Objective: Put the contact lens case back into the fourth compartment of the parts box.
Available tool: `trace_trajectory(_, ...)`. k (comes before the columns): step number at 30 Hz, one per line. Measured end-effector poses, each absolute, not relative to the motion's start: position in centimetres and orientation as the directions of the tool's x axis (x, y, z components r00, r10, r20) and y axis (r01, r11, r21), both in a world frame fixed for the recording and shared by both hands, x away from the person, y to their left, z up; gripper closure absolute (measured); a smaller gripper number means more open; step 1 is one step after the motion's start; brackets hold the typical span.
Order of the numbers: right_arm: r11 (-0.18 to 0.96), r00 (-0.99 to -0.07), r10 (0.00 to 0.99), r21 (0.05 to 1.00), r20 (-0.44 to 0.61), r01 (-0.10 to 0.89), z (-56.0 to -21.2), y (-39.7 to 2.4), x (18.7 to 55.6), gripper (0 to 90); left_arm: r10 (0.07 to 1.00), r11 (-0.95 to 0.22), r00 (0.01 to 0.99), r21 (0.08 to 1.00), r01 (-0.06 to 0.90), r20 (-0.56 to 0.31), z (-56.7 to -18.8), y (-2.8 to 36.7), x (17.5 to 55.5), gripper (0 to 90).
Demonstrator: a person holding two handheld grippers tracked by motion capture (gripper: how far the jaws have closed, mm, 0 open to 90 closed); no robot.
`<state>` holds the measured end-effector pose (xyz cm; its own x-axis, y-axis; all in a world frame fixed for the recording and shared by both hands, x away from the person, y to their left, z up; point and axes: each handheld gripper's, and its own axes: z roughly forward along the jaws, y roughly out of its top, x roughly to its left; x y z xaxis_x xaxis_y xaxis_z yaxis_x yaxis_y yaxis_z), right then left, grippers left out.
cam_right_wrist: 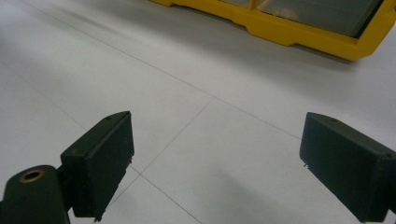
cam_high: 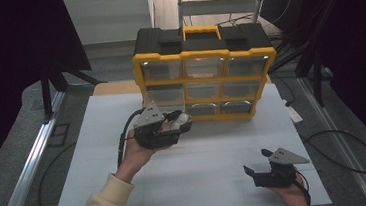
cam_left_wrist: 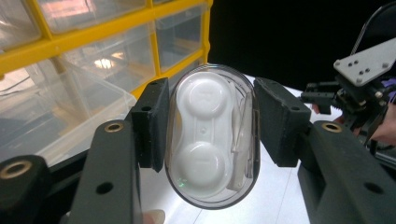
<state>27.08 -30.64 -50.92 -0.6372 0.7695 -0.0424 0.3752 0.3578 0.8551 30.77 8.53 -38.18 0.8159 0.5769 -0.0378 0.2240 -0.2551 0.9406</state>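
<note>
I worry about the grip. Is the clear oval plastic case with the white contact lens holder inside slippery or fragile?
Probably slippery: the clear oval plastic case looks glossy and rounded where the left gripper clamps its sides. It seems rigid, showing no bending, and likely light.

No legible txt, labels or nos. on anything in view.
</note>
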Motion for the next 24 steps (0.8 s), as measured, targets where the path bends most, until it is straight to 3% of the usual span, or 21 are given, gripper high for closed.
trace_trajectory(24,0.351,-0.636,0.771,0.858,-0.038,0.374,-50.9,-30.7,27.0,10.5,0.614,-0.207,0.788,0.956,0.209,-0.04,-36.1,10.1,31.9,48.5)
